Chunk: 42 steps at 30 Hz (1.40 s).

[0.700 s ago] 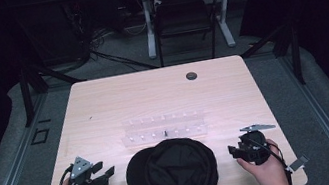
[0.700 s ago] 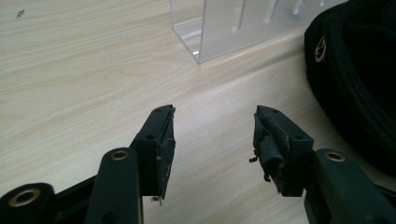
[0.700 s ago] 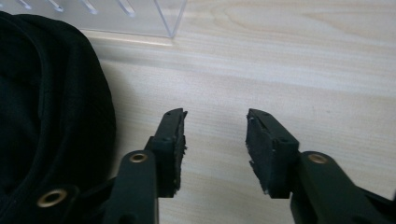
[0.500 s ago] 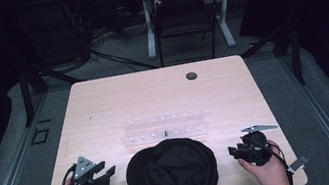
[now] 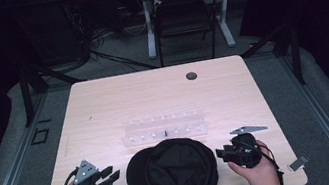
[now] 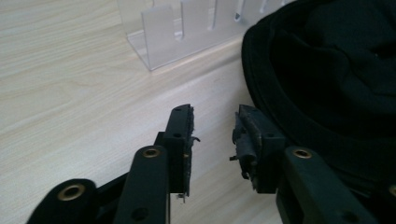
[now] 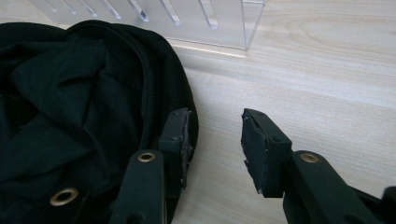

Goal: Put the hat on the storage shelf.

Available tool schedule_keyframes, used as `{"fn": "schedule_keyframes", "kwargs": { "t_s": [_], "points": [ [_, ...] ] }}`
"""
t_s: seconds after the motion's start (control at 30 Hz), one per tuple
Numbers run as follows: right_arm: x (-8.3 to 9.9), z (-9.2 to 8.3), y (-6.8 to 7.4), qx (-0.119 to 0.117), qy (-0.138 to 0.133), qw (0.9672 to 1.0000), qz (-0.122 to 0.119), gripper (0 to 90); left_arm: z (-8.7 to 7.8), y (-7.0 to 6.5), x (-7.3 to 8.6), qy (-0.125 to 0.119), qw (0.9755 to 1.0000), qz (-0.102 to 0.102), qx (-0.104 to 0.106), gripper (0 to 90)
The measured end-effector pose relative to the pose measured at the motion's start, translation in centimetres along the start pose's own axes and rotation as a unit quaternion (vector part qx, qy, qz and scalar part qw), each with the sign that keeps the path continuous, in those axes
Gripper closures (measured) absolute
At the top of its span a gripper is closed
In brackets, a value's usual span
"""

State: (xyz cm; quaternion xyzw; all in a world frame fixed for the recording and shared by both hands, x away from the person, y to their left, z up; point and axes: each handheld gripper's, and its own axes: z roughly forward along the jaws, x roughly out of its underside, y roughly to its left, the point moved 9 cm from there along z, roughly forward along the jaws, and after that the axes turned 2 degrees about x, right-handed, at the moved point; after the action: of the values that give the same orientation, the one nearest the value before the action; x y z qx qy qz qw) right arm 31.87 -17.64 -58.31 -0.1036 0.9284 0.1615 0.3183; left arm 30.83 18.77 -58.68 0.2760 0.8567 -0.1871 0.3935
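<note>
A black cloth cap (image 5: 173,172) lies crumpled at the front middle of the wooden table (image 5: 104,107). My left gripper (image 5: 110,175) rests on the table just left of the cap, open, with bare wood between its jaws (image 6: 212,140); the cap (image 6: 327,79) lies at its right. My right gripper (image 5: 222,154) sits just right of the cap, open; its left jaw is against the cap's edge (image 7: 93,116), and bare wood shows in the gap (image 7: 215,144).
A clear plastic slotted rack (image 5: 163,127) stands behind the cap, also seen as the rack (image 6: 187,23) and the rack (image 7: 187,18). A round dark grommet (image 5: 191,76) sits near the table's far edge. Chairs and table legs stand beyond.
</note>
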Motion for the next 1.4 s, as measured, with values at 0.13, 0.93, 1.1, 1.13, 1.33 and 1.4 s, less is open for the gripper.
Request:
{"fn": "schedule_keyframes", "kwargs": {
  "t_s": [0.13, 0.93, 1.1, 1.13, 1.33, 1.4],
  "points": [
    [-0.2, -0.1, 0.5, -0.018, -0.008, 0.9998, -0.002, 60.7, 0.1, -1.0, 0.2, 0.015, 0.9997, 0.009, 0.017, 72.6],
    [0.8, 1.4, 0.9, -0.046, 0.05, 0.9974, 0.025, 87.9, 1.7, -3.0, -0.3, 0.011, 0.9991, 0.017, 0.037, 76.2],
    [0.3, 0.8, -0.6, -0.036, 0.034, 0.9978, 0.044, 88.2, 2.2, -3.8, -0.6, 0.012, 0.9986, 0.027, 0.044, 72.5],
    [0.3, 0.8, -0.6, -0.036, 0.034, 0.9978, 0.044, 88.2, 2.2, -3.9, -0.6, 0.014, 0.9985, 0.03, 0.044, 72.5],
    [0.1, 0.2, -2.6, -0.021, 0.023, 0.9972, 0.068, 88.0, 2.2, -3.4, -0.5, 0.009, 0.9989, 0.025, 0.038, 70.6],
    [-0.1, 0.0, -3.5, -0.014, 0.017, 0.997, 0.074, 87.9, 2.2, -2.7, -0.2, 0.011, 0.9994, 0.019, 0.028, 69.7]
  ]
}}
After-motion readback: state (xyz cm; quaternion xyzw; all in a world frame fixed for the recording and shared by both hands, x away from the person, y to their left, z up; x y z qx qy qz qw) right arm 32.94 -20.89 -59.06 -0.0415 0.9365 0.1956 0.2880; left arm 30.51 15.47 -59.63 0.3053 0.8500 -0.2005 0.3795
